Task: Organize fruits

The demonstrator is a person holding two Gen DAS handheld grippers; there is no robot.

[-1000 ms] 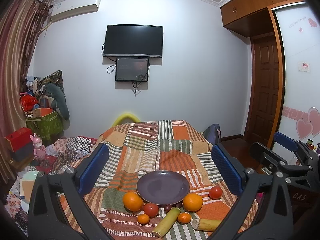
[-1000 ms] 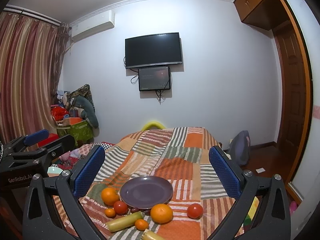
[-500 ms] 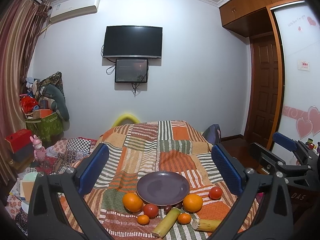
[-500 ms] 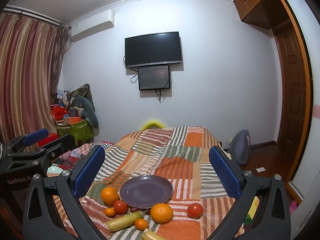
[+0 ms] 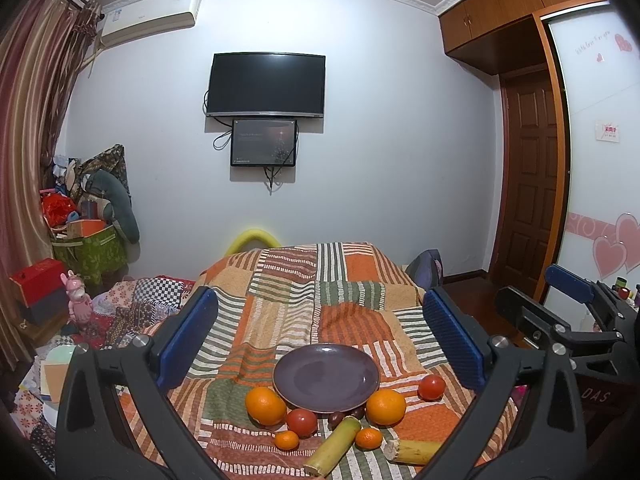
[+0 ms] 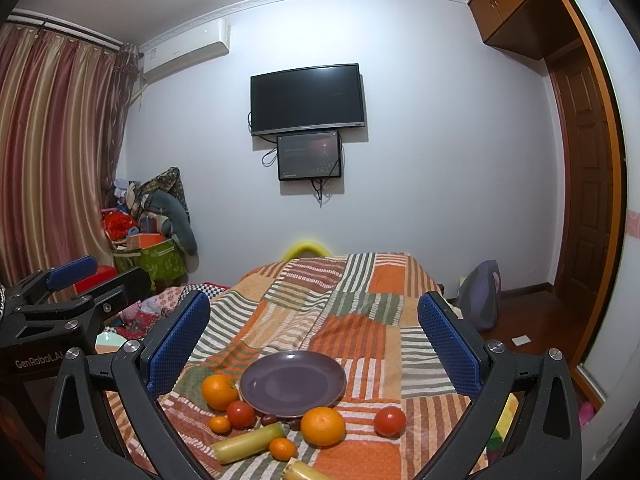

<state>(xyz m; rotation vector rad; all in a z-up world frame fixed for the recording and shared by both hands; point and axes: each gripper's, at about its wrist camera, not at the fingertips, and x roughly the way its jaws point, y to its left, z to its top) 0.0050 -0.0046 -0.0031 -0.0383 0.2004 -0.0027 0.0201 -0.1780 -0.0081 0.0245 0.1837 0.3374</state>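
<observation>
An empty purple plate [image 5: 326, 376] [image 6: 293, 383] lies on a patchwork blanket. Along its near rim lie two oranges [image 5: 265, 406] [image 5: 385, 407], two tomatoes [image 5: 302, 422] [image 5: 431, 387], two small tangerines [image 5: 286, 440] [image 5: 368, 439], small dark fruits [image 5: 336, 419] and two yellow-green cane pieces [image 5: 333, 446] [image 5: 412, 451]. My left gripper [image 5: 320, 336] is open and empty, held above and behind the fruit. My right gripper [image 6: 314, 336] is open and empty too. Each gripper shows at the other view's edge.
The blanket [image 5: 320, 304] covers a raised surface whose far edge drops toward the wall. Clutter, boxes and a green bin [image 5: 88, 252] stand at the left. A door [image 5: 528, 184] and a grey bag [image 6: 480, 300] are on the right.
</observation>
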